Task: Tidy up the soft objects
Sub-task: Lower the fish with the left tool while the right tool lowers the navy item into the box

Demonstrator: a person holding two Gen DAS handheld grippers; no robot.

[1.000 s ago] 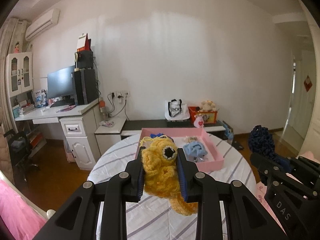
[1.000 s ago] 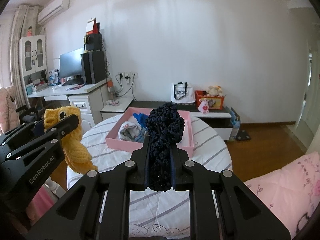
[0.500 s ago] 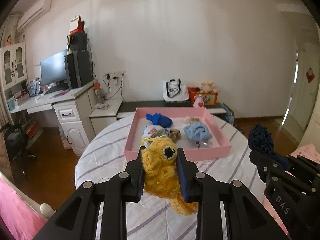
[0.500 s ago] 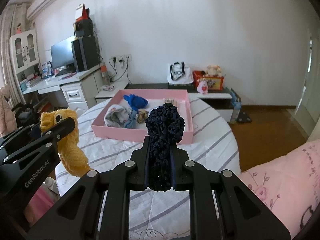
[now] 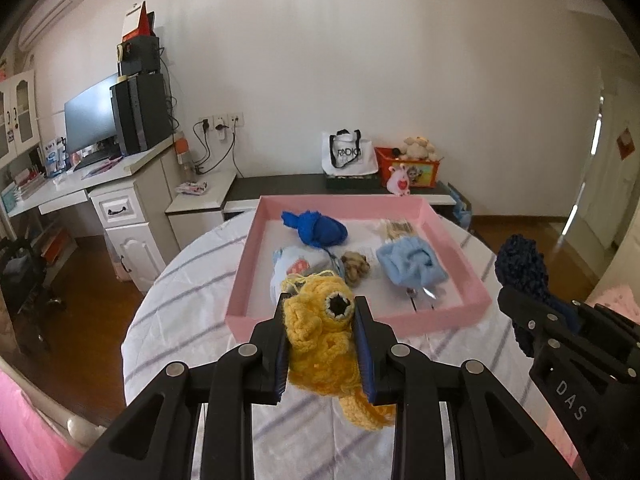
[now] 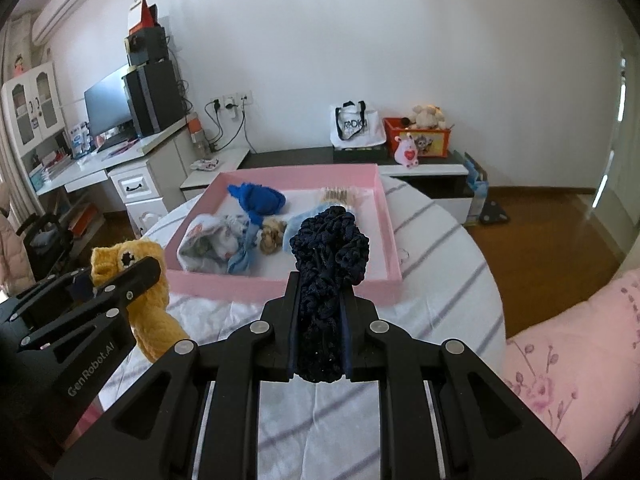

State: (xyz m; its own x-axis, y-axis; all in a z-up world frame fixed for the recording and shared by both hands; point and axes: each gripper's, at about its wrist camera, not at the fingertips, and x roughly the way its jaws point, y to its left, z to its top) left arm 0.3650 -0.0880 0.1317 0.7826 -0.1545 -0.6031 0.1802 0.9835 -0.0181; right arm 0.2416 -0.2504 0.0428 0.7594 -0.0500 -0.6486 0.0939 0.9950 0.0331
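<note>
Both tools nearer pink tray (image 5: 460, 264), yellow knit (image 5: 320, 344) clamped, navy knit (image 6: 324, 280) clamped

The room was bright with soft daylight; the light came from the right, where a doorway (image 5: 596, 128) glowed white and washed out; shiny streaks lay on the wood floor (image 6: 560, 216) beside it; the white wall (image 5: 360, 60) was evenly lit, a bit darker toward the left; shadows were faint; both pictures were sharp in the middle; the edges bent round like a fishbowl, and the corners went black; the far edges looked a little blurry.
</note>
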